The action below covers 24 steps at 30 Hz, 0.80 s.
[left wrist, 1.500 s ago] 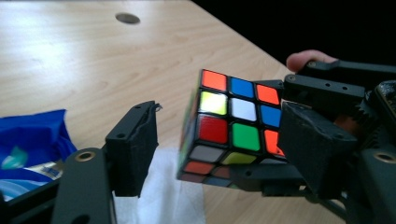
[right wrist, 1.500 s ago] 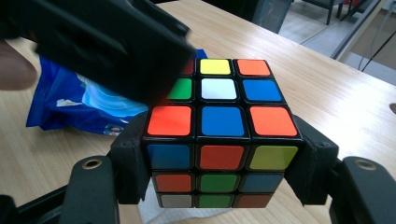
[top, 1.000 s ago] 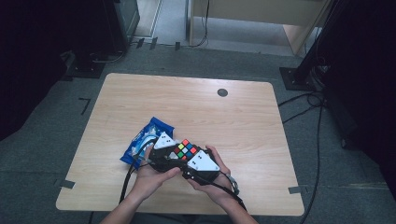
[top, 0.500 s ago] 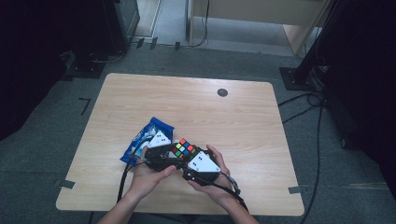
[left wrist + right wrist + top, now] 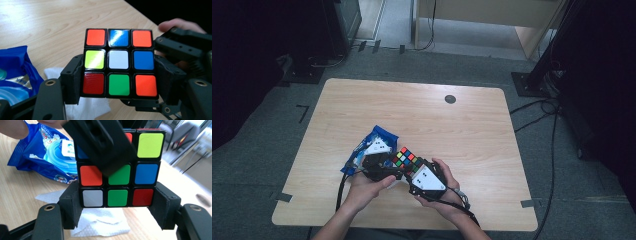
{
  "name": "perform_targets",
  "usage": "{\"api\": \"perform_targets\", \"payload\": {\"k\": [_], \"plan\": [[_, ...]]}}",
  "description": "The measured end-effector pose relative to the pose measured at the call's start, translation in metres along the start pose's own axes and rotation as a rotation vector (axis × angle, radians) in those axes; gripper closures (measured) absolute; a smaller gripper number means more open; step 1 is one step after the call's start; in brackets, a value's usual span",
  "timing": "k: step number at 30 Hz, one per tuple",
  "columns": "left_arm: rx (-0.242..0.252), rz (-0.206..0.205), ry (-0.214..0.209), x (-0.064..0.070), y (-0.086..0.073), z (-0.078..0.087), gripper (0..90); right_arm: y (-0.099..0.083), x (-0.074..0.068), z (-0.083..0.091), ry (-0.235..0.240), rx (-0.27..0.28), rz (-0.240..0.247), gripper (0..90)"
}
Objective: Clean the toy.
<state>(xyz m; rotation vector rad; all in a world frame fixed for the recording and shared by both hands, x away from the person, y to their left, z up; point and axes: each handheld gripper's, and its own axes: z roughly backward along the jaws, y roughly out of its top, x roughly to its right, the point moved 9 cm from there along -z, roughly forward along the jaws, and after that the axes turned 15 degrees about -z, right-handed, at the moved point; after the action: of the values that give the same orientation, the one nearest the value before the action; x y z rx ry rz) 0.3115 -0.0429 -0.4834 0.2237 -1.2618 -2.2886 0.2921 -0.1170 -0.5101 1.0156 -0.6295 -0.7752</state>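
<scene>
Both my grippers, left and right, have their fingers closed tight on the Rubik's cube. If I twist a crooked layer, the cube could jam or pop out onto the worktop.

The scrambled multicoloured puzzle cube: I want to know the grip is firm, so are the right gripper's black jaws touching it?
Touching. In the right gripper view, both black jaws press flat against the bottom layer of the scrambled multicoloured puzzle cube, no gap either side of the right gripper.

One puzzle cube, one blue packet, one white tissue, two grippers, one tabletop
</scene>
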Motion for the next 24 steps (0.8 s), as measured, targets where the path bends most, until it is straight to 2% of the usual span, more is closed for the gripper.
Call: {"api": "perform_targets", "payload": {"k": [1,2,3,4,7,9,11,12,13,14,15,17,19,21,24], "plan": [[-0.009,-0.002,-0.008,0.001,-0.001,-0.001,32.5,0.001,-0.001,0.001,-0.002,0.008,0.019,35.0],[-0.014,-0.005,-0.012,0.002,-0.001,-0.002,32.9,0.003,-0.004,0.003,-0.008,0.030,0.072,35.0],[-0.016,-0.008,-0.013,0.003,-0.002,-0.003,32.9,0.003,-0.004,0.003,-0.008,0.030,0.072,35.0],[-0.016,-0.016,-0.015,0.003,-0.002,-0.002,33.5,0.004,-0.007,0.004,-0.022,0.043,0.135,35.0],[-0.010,-0.030,-0.007,0.003,-0.002,-0.001,33.8,0.004,-0.007,0.004,-0.016,0.050,0.149,34.9],[-0.001,-0.029,0.005,0.000,-0.002,0.000,33.9,0.003,-0.006,0.003,0.005,0.046,0.125,34.6],[0.022,-0.008,0.037,-0.009,-0.001,0.006,33.9,0.000,-0.003,0.002,0.008,0.026,0.094,33.5],[0.033,0.000,0.047,-0.014,-0.001,0.011,33.9,-0.006,0.004,0.000,0.000,-0.002,0.055,31.9],[0.048,0.009,0.061,-0.018,-0.001,0.014,33.9,-0.006,0.004,0.000,0.000,-0.002,0.055,31.9],[0.066,0.012,0.080,-0.023,-0.001,0.019,33.9,-0.009,0.007,-0.002,0.001,-0.015,0.029,31.8],[0.089,-0.004,0.105,-0.029,-0.002,0.024,33.9,-0.012,0.011,-0.004,0.011,-0.035,-0.014,31.8],[0.133,-0.015,0.130,-0.034,-0.004,0.030,33.9,-0.016,0.017,-0.010,0.039,-0.071,-0.128,31.8],[0.179,-0.020,0.143,-0.037,-0.007,0.034,33.9,-0.017,0.016,-0.018,0.087,-0.109,-0.250,31.7],[0.213,-0.019,0.155,-0.040,-0.015,0.037,33.9,-0.018,0.013,-0.028,0.109,-0.147,-0.330,33.0],[0.227,-0.019,0.160,-0.044,-0.022,0.038,33.9,-0.025,0.007,-0.044,0.115,-0.189,-0.350,37.9]]}}
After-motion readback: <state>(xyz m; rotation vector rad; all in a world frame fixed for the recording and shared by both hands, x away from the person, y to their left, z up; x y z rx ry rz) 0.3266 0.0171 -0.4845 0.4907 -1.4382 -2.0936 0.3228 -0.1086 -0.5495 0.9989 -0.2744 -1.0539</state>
